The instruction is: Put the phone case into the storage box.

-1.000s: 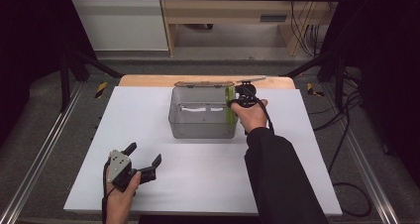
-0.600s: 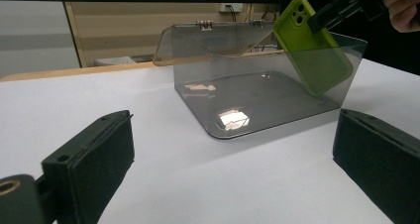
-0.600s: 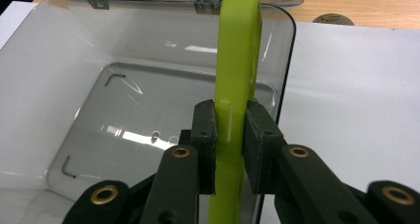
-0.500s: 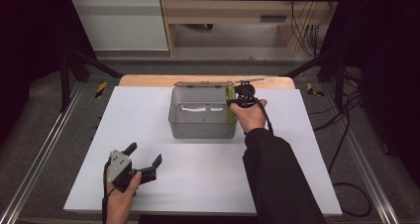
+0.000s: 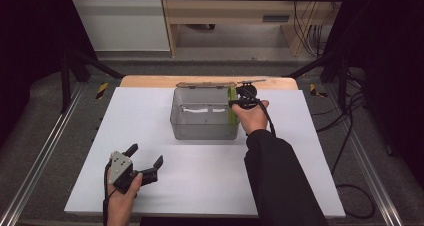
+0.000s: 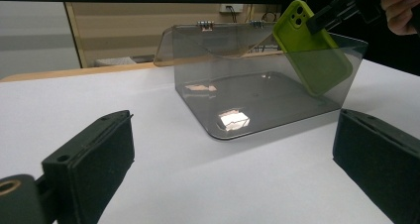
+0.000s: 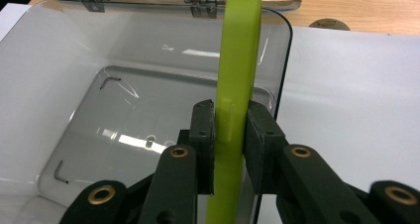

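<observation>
The green phone case (image 7: 236, 80) stands on its edge along the right wall of the clear box (image 5: 202, 131), its long axis tilted with the lower end already inside. Your right gripper (image 7: 230, 130) holds it between narrow fingers (image 7: 204, 135), directly above the box. Your left gripper (image 5: 145, 163) rests wide open on the surface (image 5: 300, 151), well apart, so the right hand is much nearer.

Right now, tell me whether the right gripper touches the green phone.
Touching. The right gripper view shows the right gripper with both pads pressed against the phone edges, no gap, above the box.
</observation>
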A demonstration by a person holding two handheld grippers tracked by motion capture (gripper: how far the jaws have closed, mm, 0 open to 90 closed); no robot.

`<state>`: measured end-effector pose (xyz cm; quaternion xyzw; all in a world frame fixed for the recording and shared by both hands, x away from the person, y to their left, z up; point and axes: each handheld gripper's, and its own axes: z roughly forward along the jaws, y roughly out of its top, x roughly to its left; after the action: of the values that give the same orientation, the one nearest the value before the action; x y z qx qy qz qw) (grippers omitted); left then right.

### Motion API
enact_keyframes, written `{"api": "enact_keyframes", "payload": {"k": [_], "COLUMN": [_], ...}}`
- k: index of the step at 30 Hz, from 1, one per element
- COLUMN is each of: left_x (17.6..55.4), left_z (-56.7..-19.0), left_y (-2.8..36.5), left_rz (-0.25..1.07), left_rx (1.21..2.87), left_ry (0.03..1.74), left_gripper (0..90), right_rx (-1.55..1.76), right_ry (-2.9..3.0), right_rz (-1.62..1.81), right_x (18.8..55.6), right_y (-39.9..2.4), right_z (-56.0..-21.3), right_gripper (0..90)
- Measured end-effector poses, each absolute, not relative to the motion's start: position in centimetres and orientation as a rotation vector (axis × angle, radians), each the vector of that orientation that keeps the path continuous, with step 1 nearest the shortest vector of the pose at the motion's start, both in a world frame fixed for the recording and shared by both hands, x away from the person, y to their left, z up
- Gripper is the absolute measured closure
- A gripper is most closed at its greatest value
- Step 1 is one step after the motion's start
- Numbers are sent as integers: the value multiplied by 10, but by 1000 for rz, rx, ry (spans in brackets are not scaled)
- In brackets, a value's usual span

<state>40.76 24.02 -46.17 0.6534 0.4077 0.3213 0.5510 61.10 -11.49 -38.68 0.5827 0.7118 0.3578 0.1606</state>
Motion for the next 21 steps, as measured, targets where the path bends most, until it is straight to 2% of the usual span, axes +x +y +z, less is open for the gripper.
{"api": "enact_keyframes", "payload": {"k": [21], "left_x": [407], "left_z": [-462], "left_y": [239], "left_rz": [763], "left_rx": [1550], "left_ry": [959], "left_gripper": [23], "right_rx": [1671], "right_ry": [2004], "right_rz": [1017], "right_x": [613], "right_y": [-114], "right_z": [-388], "right_gripper": [753]}}
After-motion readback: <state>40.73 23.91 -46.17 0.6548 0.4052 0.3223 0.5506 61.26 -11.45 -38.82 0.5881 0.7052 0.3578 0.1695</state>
